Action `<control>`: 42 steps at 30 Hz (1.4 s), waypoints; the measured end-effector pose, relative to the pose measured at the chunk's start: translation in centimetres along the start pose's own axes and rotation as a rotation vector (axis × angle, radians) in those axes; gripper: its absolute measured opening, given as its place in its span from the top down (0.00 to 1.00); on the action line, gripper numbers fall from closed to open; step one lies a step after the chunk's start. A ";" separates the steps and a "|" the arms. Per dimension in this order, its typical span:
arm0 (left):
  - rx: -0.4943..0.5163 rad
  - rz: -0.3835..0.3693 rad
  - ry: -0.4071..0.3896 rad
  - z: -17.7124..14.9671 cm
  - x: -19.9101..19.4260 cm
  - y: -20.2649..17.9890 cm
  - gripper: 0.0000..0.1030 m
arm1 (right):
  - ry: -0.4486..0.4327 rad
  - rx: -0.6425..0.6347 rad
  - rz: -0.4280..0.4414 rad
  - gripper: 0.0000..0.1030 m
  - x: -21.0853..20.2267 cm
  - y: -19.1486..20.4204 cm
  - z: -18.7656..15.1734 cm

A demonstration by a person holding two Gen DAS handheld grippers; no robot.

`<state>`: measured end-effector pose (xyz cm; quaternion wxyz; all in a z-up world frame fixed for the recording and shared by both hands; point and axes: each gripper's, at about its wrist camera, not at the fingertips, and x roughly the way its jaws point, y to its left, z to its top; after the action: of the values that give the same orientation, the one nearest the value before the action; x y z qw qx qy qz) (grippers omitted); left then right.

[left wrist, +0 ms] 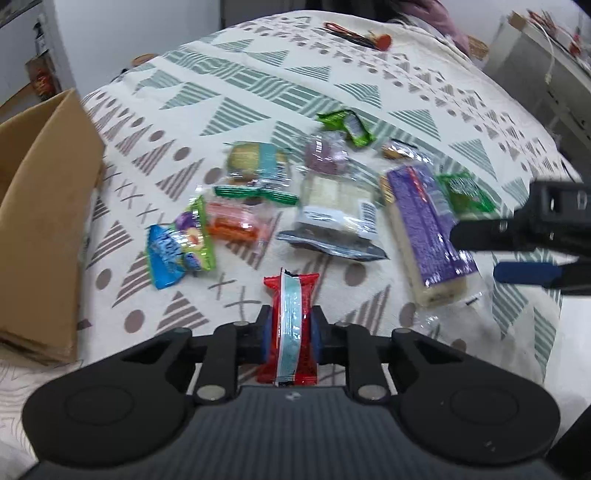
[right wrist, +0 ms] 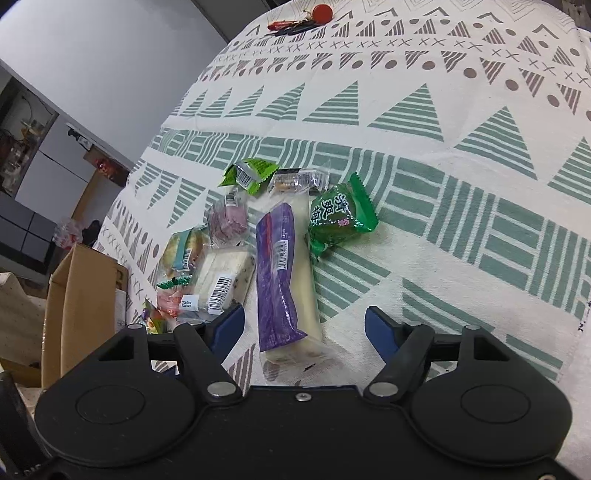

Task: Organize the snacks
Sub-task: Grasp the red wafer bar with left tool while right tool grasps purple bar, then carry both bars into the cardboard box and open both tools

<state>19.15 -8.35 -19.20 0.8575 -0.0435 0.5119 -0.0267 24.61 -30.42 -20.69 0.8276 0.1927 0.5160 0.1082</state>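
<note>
Snacks lie scattered on a cloth (left wrist: pixel 258 85) printed with green striped triangles, brown dots and crosses; whether a worktop or a bed lies under it cannot be told. The left claw (left wrist: pixel 290 328) is clenched on a red bar (left wrist: pixel 290 325), held upright between its blue pads, at 6 o'clock in the left view. Beyond it, toward 12, sit a blue-green packet (left wrist: pixel 180 245), an orange packet (left wrist: pixel 236 221), a clear pack (left wrist: pixel 338 210) and a long purple pack (left wrist: pixel 428 229). A cardboard box (left wrist: pixel 44 221) stands at 9 o'clock, touching the cloth's edge. The right claw (right wrist: pixel 304 325) is released, its jaws spread either side of the near end of the purple pack (right wrist: pixel 280 273), apart from it. A green sweet (right wrist: pixel 340 218) lies just beside that pack at 1 o'clock. Keys (right wrist: pixel 299 22) with a red tag lie far off at 12. Grey walls and dark cabinets show at 9 to 10 o'clock.
</note>
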 end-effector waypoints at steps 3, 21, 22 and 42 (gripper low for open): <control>-0.030 0.000 -0.011 0.0 -0.4 0.8 0.81 | 0.002 -0.013 -0.010 0.31 0.5 0.4 0.1; -0.139 -0.029 -0.146 0.9 -4.7 4.5 0.82 | 0.024 -0.100 -0.055 0.72 1.3 3.7 -1.8; -0.148 -0.031 -0.153 1.0 -4.9 4.8 0.82 | 0.017 -0.095 -0.050 0.73 0.9 3.8 -1.9; -0.286 -0.039 -0.311 2.2 -11.4 11.0 0.82 | -0.095 -0.177 0.045 0.73 -3.7 11.5 -4.6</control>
<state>15.68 3.77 -9.30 0.9105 -0.1781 0.3713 0.0366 19.04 -20.43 -14.55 0.8622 0.1351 0.4603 0.1625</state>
